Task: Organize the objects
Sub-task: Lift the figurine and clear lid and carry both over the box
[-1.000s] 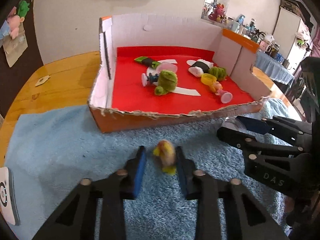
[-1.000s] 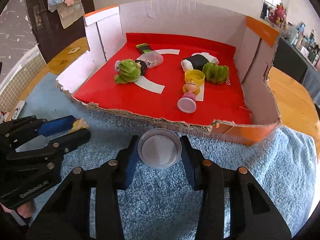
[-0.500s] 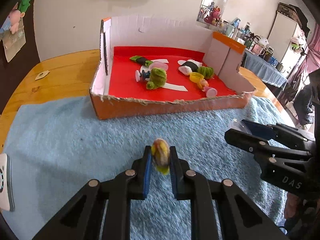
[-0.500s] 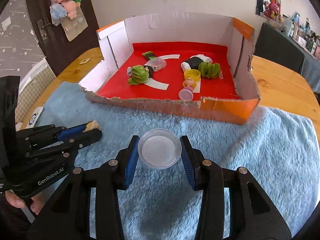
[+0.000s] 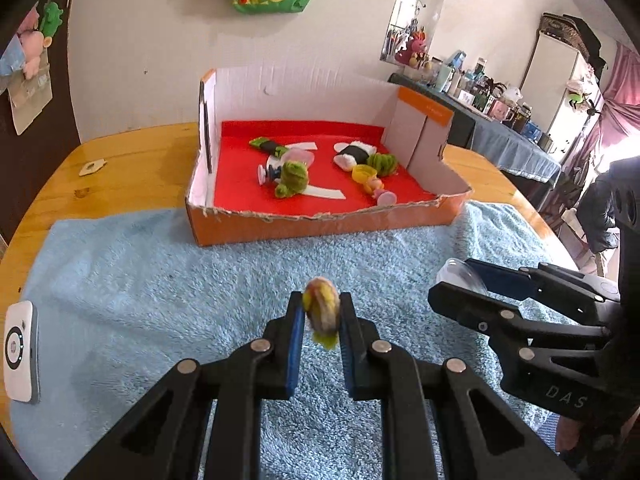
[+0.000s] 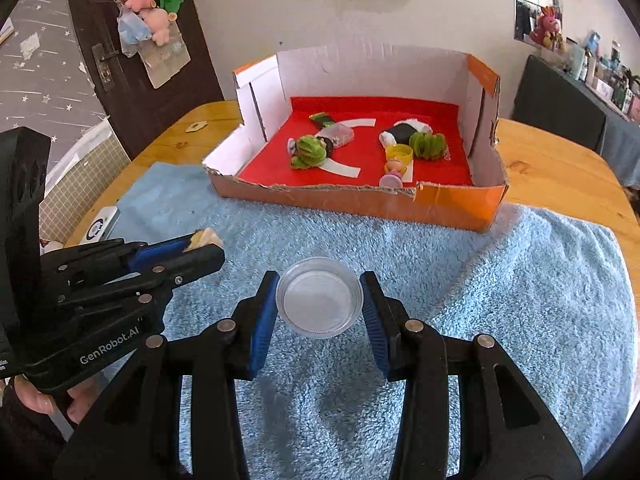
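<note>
My left gripper (image 5: 320, 312) is shut on a small yellow and pink fuzzy toy (image 5: 321, 311), held above the blue towel (image 5: 160, 280). It also shows in the right wrist view (image 6: 202, 246) at the left, with the toy (image 6: 204, 237) at its tips. My right gripper (image 6: 320, 304) is shut on a clear round plastic container (image 6: 319, 303), held above the towel (image 6: 520, 300). It shows in the left wrist view (image 5: 452, 284) at the right. The orange cardboard box (image 5: 320, 226) with a red floor holds several small toys, beyond both grippers.
A white device (image 5: 18, 350) lies at the towel's left edge. The wooden table (image 5: 120, 160) extends past the towel. The box wall (image 6: 360, 200) faces me. A door with plush toys (image 6: 140, 0) stands at the far left.
Both grippers have pulled back and up from the box. The left gripper closed on the fuzzy toy and lifted it. The right kept its hold on the clear container.
</note>
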The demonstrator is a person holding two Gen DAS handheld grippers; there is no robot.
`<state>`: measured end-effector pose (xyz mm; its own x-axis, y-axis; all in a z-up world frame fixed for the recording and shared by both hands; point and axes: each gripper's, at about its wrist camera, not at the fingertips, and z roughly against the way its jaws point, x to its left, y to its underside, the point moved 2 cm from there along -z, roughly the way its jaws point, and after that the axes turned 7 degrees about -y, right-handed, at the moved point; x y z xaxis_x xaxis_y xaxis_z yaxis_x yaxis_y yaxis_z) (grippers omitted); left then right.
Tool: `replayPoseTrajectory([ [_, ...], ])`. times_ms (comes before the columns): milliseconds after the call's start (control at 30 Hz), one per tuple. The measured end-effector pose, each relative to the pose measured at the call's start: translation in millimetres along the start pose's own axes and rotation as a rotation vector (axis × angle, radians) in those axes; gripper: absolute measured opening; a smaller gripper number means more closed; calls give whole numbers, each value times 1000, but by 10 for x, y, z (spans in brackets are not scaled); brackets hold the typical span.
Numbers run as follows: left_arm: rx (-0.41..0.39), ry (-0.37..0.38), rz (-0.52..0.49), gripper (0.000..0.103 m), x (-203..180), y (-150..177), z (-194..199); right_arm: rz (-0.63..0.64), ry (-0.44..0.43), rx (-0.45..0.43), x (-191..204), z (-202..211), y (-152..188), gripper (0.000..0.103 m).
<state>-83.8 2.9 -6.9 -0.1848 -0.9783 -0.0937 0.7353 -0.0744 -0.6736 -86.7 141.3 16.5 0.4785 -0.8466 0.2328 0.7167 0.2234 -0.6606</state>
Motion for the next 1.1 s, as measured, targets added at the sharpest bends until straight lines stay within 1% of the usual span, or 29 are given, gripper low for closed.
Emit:
replayPoseTrajectory([
  [167,-15,2,-2,17,-7,-59,39,8,-1,-14,24,55,-55,39],
  [600,-34,3,2,17,-10,-370,-26,12,-2,-33,-33,85,-269,39],
  [867,-21,5,4,17,-1,-609,-205,21,1,-38,-112,32,-504,39],
  [1100,-7,5,-6,17,-4,-791,-374,7,-5,-19,-227,-135,-662,39],
])
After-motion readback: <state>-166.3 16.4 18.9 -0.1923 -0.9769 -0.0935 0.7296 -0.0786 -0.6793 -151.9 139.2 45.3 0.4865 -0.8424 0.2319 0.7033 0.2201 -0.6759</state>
